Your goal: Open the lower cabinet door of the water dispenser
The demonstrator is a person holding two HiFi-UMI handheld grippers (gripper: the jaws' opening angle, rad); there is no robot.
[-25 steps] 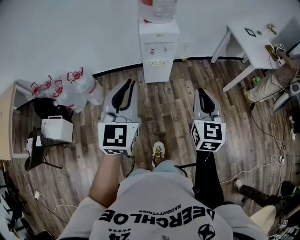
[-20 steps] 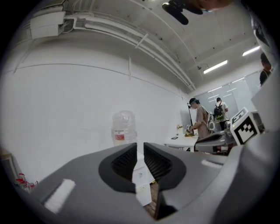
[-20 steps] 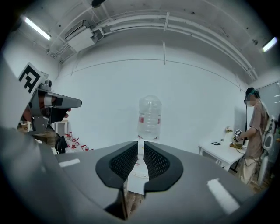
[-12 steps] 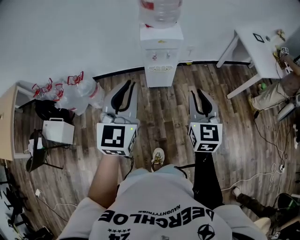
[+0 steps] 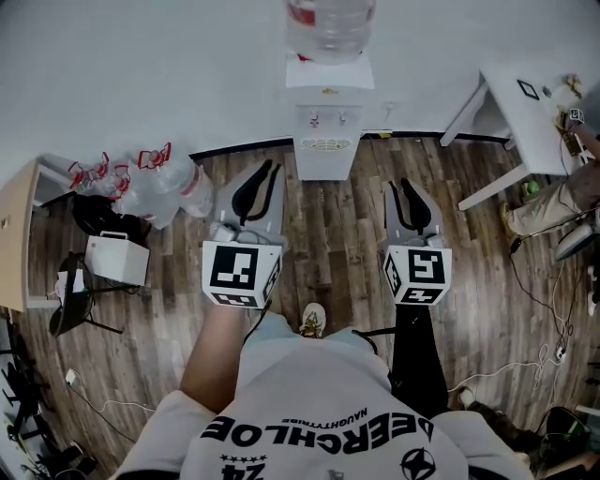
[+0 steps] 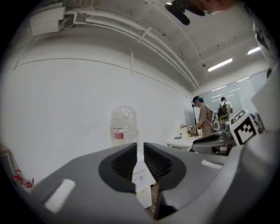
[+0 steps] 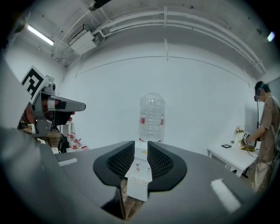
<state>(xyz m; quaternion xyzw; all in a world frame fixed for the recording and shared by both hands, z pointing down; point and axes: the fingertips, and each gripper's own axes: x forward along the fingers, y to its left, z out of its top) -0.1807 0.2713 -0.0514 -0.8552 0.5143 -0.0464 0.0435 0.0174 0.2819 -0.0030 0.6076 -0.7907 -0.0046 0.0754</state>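
Two grippers are out in front, both aimed at the water dispenser [image 5: 327,103] against the far wall, and neither is anywhere near it: bare wood floor lies between the tips and the machine. Going by that gap, I'd call this the approach. The lower cabinet door [image 5: 326,165] looks shut, though the head view foreshortens it so much that I can't pick out a handle or a free edge.

Left gripper [image 5: 269,167]: jaws just a narrow slit apart, holding nothing, with only the distant dispenser showing through the gap. Right gripper [image 5: 402,186]: jaws have just been opening and stand a moderate way apart, with nothing between them either. The big bottle [image 5: 330,23] sits neck-down on top of the machine.

Next, I'd say, comes covering the ground to the dispenser and dropping one gripper to door height. That gripper then has to find the door's edge or pull, hook it and swing the door outward, with the other gripper kept out of the door's arc.
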